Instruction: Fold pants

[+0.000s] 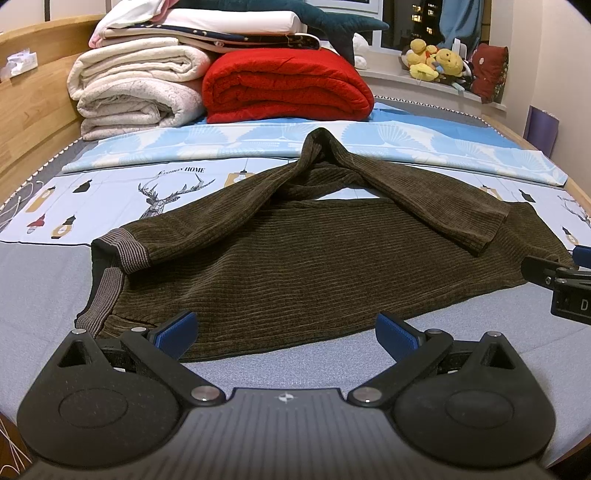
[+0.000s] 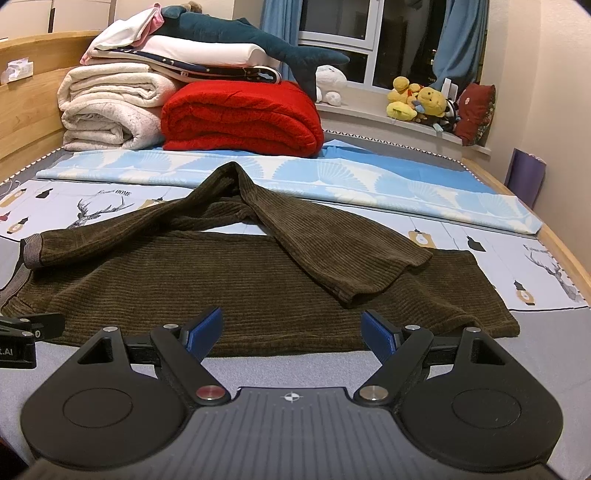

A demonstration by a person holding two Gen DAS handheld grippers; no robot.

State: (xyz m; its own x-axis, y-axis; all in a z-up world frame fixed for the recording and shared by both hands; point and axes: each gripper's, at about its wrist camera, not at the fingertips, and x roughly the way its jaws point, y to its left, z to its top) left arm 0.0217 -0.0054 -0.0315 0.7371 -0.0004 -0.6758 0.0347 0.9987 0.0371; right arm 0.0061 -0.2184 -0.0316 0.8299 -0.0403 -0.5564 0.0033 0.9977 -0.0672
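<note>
Brown corduroy pants (image 1: 295, 266) lie across the bed, waistband (image 1: 122, 251) at the left, one leg flat and the other bent into a peak toward the back. My left gripper (image 1: 286, 332) is open just in front of the pants' near edge, nothing between its blue pads (image 1: 177, 332). In the right wrist view the same pants (image 2: 258, 288) spread ahead, hems at the right. My right gripper (image 2: 291, 334) is open over the near edge, holding nothing. Each gripper shows at the edge of the other's view: the right one (image 1: 554, 277), the left one (image 2: 29, 328).
Folded white blankets (image 1: 136, 88) and a red blanket (image 1: 284, 88) are stacked at the head of the bed, with a plush shark (image 2: 251, 33) on top. A wooden bed frame (image 1: 33, 110) runs along the left. Plush toys (image 1: 436, 61) sit on the windowsill.
</note>
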